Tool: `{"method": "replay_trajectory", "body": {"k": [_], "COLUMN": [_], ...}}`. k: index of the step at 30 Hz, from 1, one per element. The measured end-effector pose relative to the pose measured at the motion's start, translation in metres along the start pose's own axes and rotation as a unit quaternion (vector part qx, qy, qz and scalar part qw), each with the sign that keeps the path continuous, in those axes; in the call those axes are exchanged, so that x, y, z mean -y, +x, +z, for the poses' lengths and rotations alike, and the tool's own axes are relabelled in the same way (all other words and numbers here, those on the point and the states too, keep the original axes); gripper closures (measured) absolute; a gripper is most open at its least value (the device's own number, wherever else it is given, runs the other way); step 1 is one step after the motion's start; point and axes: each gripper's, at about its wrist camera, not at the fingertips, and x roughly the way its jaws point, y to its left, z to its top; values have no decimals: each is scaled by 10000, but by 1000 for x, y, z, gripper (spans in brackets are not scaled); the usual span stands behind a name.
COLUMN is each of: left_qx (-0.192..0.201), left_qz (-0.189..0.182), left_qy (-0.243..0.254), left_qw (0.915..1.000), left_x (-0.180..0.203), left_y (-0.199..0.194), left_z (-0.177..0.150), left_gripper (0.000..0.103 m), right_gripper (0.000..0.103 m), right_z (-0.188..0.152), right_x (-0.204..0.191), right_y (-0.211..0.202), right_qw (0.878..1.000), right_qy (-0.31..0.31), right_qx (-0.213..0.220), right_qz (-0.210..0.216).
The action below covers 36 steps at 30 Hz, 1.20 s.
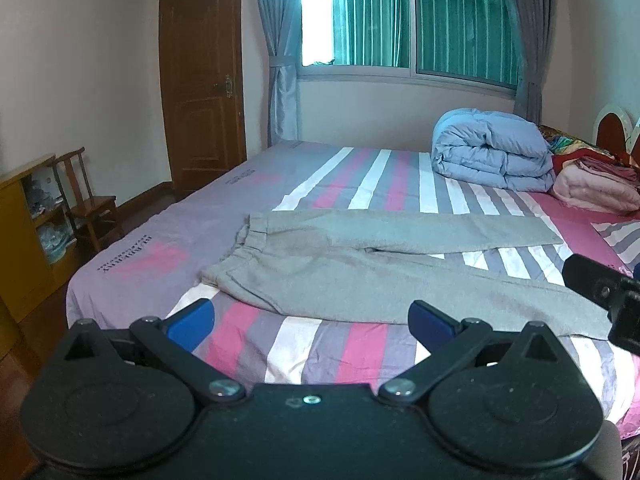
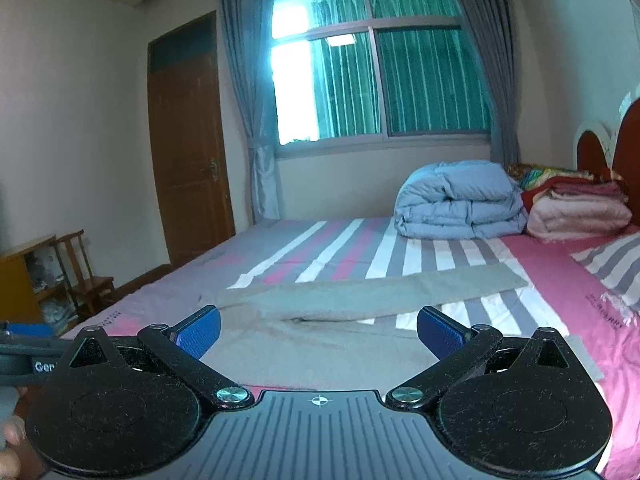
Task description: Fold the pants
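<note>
1. The grey pants (image 1: pixel 360 268) lay flat across the striped bed sheet (image 1: pixel 320 344), waistband to the left and both legs running off to the right.
2. The far leg stretched straight toward the pink part of the sheet; the near leg angled toward the right near corner, so the two legs parted in a narrow V.
3. The left gripper (image 1: pixel 312 320) hovered above the near edge of the bed, its blue pads (image 1: pixel 190 322) spread wide and holding nothing, just short of the near leg.
4. The right gripper (image 2: pixel 318 330) also stood wide with nothing between its blue pads (image 2: pixel 440 334), hanging over the near leg at the crotch.
5. In the left wrist view, part of the right gripper's black body showed at the right edge, over the near leg's end.
6. A rolled blue duvet (image 1: pixel 492 156) sat at the far right of the bed, well apart from the pants, with folded pink blankets (image 1: pixel 596 188) just beside it.
7. A wooden door (image 1: pixel 204 76) and a small chair (image 1: pixel 86 200) stood at the left, and a curtained window (image 1: pixel 408 16) filled the far wall.
</note>
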Motion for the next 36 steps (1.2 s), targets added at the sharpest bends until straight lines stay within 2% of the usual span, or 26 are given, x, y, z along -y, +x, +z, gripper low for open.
{"method": "replay_trajectory", "body": {"k": [10, 36], "left_qx": [-3, -62], "left_qz": [21, -14], "left_qy": [-75, 32], "left_qw": [10000, 10000], "left_x": [-10, -7], "left_y": [1, 3], "left_z": [3, 3], "left_gripper": [6, 6], "right_gripper": [0, 0], "right_z": [5, 3], "right_x": [5, 8], "right_y": [-2, 7], "right_qw": [9999, 9999], "right_qy": [139, 42], "right_qx": [81, -95], "right_qz": [-5, 75]}}
